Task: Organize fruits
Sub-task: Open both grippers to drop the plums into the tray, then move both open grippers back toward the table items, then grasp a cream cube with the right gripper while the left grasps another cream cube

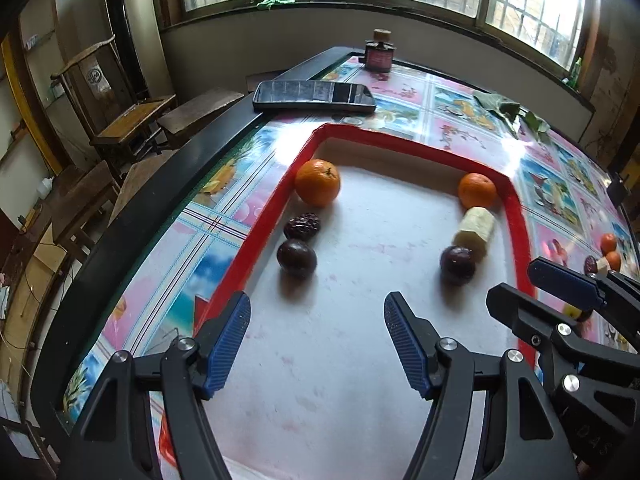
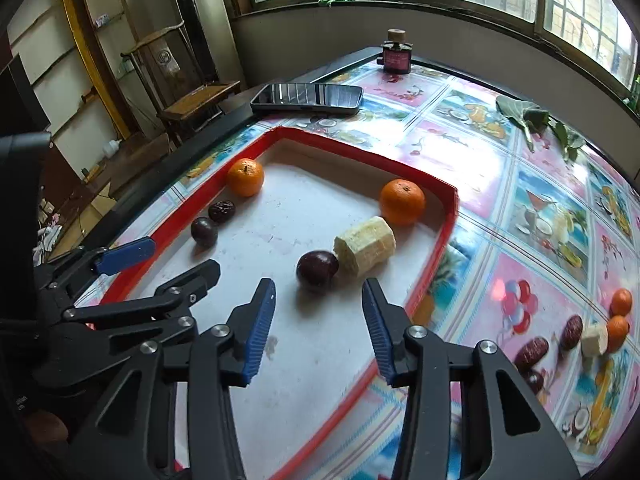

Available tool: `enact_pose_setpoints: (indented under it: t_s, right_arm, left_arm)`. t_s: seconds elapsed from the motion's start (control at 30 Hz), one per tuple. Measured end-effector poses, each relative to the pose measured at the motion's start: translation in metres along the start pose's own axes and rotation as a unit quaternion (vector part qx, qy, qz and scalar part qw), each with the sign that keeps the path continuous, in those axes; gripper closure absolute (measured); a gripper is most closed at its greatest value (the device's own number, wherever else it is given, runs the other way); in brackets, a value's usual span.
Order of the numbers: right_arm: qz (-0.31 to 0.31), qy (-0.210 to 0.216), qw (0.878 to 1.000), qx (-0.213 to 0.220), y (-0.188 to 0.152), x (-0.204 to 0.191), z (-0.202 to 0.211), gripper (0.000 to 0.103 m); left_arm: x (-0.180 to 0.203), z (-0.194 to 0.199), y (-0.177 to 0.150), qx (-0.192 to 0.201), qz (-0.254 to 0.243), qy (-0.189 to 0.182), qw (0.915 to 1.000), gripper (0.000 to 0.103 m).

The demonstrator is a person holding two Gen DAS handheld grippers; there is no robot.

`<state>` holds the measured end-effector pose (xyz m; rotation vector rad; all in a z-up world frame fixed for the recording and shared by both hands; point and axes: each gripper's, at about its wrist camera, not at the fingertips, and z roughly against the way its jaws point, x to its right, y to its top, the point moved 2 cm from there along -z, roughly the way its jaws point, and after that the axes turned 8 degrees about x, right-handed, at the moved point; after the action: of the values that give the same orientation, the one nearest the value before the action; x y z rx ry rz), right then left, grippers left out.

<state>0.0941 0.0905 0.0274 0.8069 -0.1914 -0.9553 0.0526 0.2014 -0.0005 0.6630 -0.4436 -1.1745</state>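
The left tool stands wide and empty over the red-rimmed tray; the right tool is partly spread, also empty, a dark plum lying free just ahead, likely just set down; beyond it, a pale peeled chunk and an orange line the right rim; more fruit waits on the worktop.

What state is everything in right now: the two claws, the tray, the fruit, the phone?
Left gripper: open, empty.
Right gripper: open, empty.
Red tray: holds six pieces in two rows.
Left row: orange, wrinkled date, dark round fruit.
Right row: orange, peeled pale chunk lying down, dark round fruit.
Phone: screen dark.
Loose fruit: outside the tray.
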Motion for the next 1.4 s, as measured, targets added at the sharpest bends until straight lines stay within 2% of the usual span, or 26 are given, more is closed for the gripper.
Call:
enact_pose_setpoints:
  t_s: [0.2,0.33,0.43,0.67,0.87,0.97,1.1,1.3,1.37,1.4]
  right_arm:
    - [-0.018,0.002,1.0,0.015,-0.011,0.009,0.027,0.055]
    - [-0.041,-0.007,0.999,0.025,-0.028,0.028,0.051,0.051]
    - [-0.059,-0.025,0.997,0.03,-0.045,0.051,0.073,0.051]
    - [-0.121,-0.1,0.986,0.06,-0.094,0.133,0.142,0.05]
    - [-0.171,-0.188,0.965,0.062,-0.156,0.209,0.206,0.047]
    - [-0.191,-0.208,0.957,0.061,-0.182,0.229,0.223,0.043]
    - [-0.216,-0.214,0.951,0.055,-0.208,0.248,0.23,0.042]
    - [-0.238,-0.187,0.952,0.051,-0.227,0.263,0.222,0.043]
    - [-0.234,-0.176,0.955,0.054,-0.227,0.265,0.218,0.052]
    - [-0.231,-0.174,0.956,0.054,-0.228,0.265,0.218,0.061]
  left_arm:
    - [0.021,0.02,-0.004,0.012,-0.008,-0.016,0.9998,0.034]
    - [0.049,0.033,-0.01,0.015,-0.004,-0.051,0.9986,0.033]
    - [0.081,0.039,-0.018,0.012,-0.022,-0.079,0.9966,0.033]
    - [0.162,0.044,-0.038,-0.001,-0.093,-0.125,0.9878,0.033]
    - [0.207,0.051,-0.055,-0.009,-0.129,-0.149,0.9803,0.033]
    - [0.222,0.053,-0.062,-0.015,-0.14,-0.153,0.9781,0.033]
    - [0.239,0.055,-0.069,-0.019,-0.151,-0.158,0.9756,0.033]
    - [0.274,0.063,-0.071,-0.012,-0.169,-0.169,0.9709,0.033]
    - [0.289,0.067,-0.071,-0.008,-0.18,-0.176,0.9678,0.033]
    - [0.297,0.069,-0.072,-0.005,-0.185,-0.181,0.9658,0.033]
